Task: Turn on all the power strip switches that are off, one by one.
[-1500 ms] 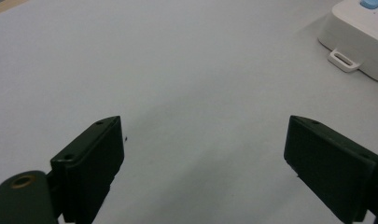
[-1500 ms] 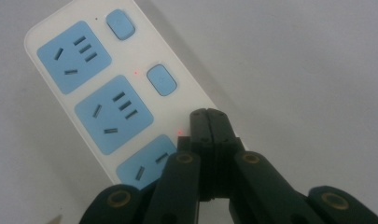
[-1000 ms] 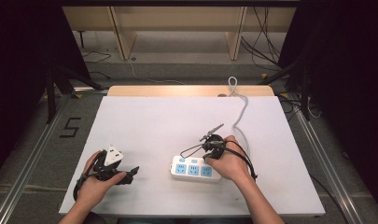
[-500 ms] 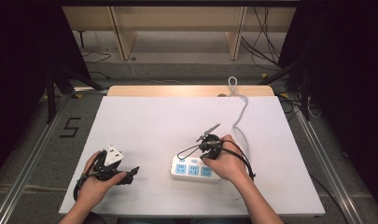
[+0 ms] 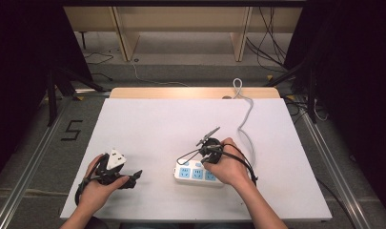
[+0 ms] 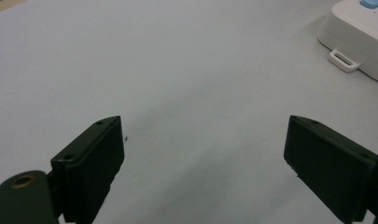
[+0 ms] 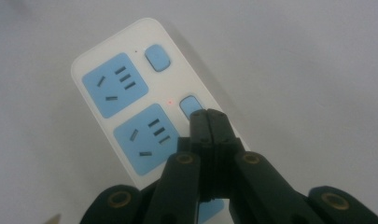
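High view, change: almost none against the two earlier pictures; both hands in the same places on the table (image 5: 157, 124), the power strip (image 5: 193, 174) unmoved near the front edge, right of the middle.
Right gripper view, tool: right gripper (image 7: 208, 116) clenched, jaws flat against each other with nothing between them, used as a single poking tip.
Contact: tip set on the lower edge of the second switch button (image 7: 191, 105), beside the second blue socket (image 7: 147, 133); first switch button (image 7: 157, 57) untouched.
Lamp: small red dot (image 7: 169, 101) glowing just left of the pressed button; none seen beside the first one.
Meaning for the work: judged as the press itself, held rather than travelling; red dot suggests that switch already on, so lifting off probably the next move.
Left gripper view, tool: left gripper (image 6: 200, 135) released, jaws wide apart over bare table near the front left corner, grasping nothing; corner of the strip with its hanging loop (image 6: 344, 59) at the upper right.
Cable: white lead (image 5: 245, 119) running from the strip's right end to the far edge and over it.
Hidden: right part of the strip under the right hand (image 5: 231, 167) in the high view; third socket cut off behind the jaws in the right gripper view.
Hard to tell: how deep the button sits; what the white piece on top of the left gripper is.
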